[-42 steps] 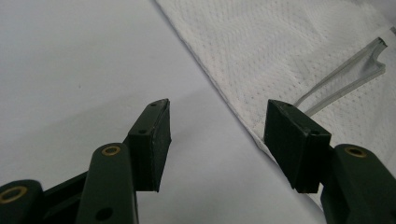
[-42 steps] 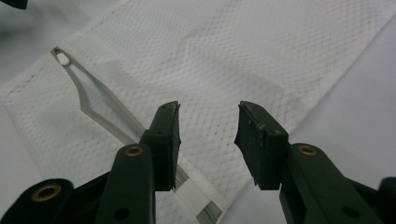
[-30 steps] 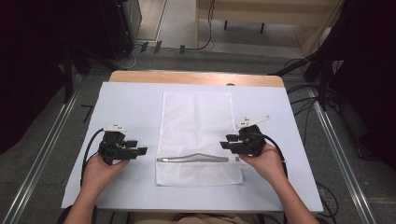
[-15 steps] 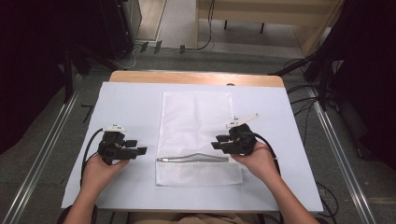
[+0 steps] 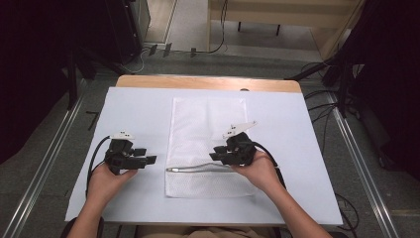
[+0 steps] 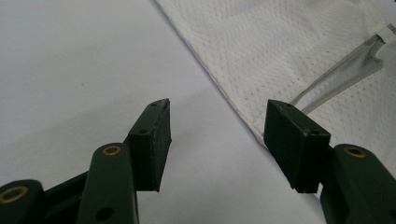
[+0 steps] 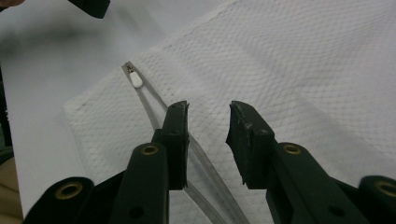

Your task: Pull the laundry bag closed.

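A white mesh bag [image 5: 208,134] lies flat on the white table cover, its zipper [image 5: 198,168] running across near the front end. In the right gripper view the white zipper pull [image 7: 136,79] sits at the far end of the track [image 7: 154,100]. My right gripper [image 5: 214,152] hovers over the bag above the zipper. Its jaws have just been closing, and they stand apart [image 7: 208,112] with only mesh under the gap. My left gripper [image 5: 147,154] rests on the cover just left of the bag, open [image 6: 217,109], its right jaw by the bag's edge [image 6: 233,100].
The white cover [image 5: 297,148] spreads over a wooden table whose far edge [image 5: 208,82] shows. Dark stands and cables line the floor on both sides. Bare cover lies to the right of the bag and behind both hands.
My right gripper has slid left from the bag's right edge onto the bag, over the zipper, and its jaws have narrowed. The left hand has stayed put.
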